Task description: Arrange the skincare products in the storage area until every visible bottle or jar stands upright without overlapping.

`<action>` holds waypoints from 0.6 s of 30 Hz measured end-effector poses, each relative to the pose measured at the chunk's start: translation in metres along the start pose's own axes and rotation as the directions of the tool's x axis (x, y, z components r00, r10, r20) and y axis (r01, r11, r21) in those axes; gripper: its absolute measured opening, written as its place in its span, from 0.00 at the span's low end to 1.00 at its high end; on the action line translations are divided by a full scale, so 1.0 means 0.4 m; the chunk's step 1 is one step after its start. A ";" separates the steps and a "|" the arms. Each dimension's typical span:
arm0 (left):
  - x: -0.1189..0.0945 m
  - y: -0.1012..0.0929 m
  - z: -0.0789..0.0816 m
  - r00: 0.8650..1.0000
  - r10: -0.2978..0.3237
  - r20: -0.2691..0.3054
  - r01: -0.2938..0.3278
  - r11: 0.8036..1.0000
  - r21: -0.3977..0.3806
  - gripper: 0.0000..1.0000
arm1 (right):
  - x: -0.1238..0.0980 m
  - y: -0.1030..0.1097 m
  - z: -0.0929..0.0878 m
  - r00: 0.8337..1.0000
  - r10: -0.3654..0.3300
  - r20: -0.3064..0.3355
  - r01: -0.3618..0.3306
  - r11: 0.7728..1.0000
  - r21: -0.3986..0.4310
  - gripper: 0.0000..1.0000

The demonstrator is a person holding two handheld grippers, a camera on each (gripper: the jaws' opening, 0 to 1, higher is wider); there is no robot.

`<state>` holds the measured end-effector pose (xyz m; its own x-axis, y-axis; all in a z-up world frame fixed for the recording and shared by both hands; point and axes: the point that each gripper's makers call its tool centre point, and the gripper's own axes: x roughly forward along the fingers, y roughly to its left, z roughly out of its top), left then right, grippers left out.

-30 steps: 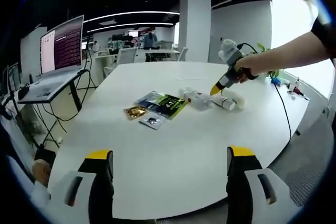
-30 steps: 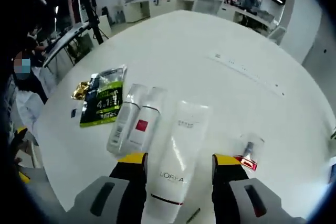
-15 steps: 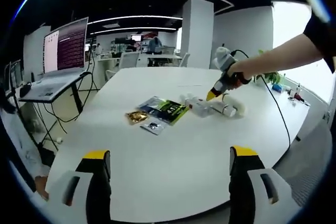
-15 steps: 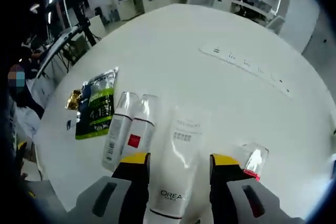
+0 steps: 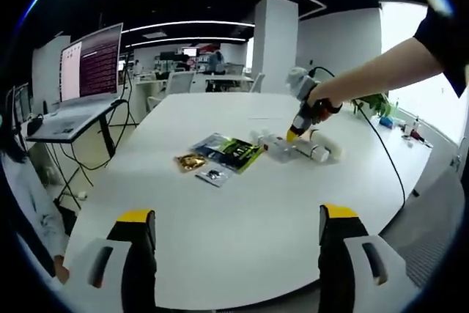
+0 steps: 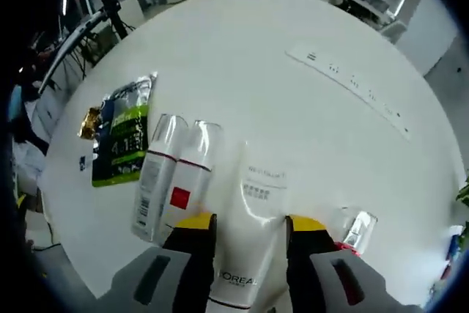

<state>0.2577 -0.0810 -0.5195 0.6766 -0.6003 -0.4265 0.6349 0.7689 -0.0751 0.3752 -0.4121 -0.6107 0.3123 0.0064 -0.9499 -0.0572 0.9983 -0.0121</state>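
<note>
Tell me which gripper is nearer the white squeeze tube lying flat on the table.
Right. The right gripper straddles the white squeeze tube, one jaw on either side. The left gripper hangs back at the table's near edge, well short of it.

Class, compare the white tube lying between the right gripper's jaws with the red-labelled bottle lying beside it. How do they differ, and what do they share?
The white tube is broad and flat; the red-labelled bottle is slimmer and rounder. The tube carries dark lettering, the bottle a red square. The tube lies between the jaws of the right gripper; the bottle lies outside them, against a second bottle. Both lie flat on the white table.
</note>
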 end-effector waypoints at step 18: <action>0.001 0.004 -0.007 1.000 -0.004 -0.008 0.004 1.000 0.000 0.83 | 0.009 -0.011 -0.008 1.000 0.012 0.004 -0.011 0.998 -0.062 0.28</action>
<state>0.2580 -0.0796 -0.5223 0.6713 -0.6013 -0.4333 0.6375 0.7667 -0.0763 0.3737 -0.4165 -0.6152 0.3159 0.0181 -0.9486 -0.1191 0.9927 -0.0207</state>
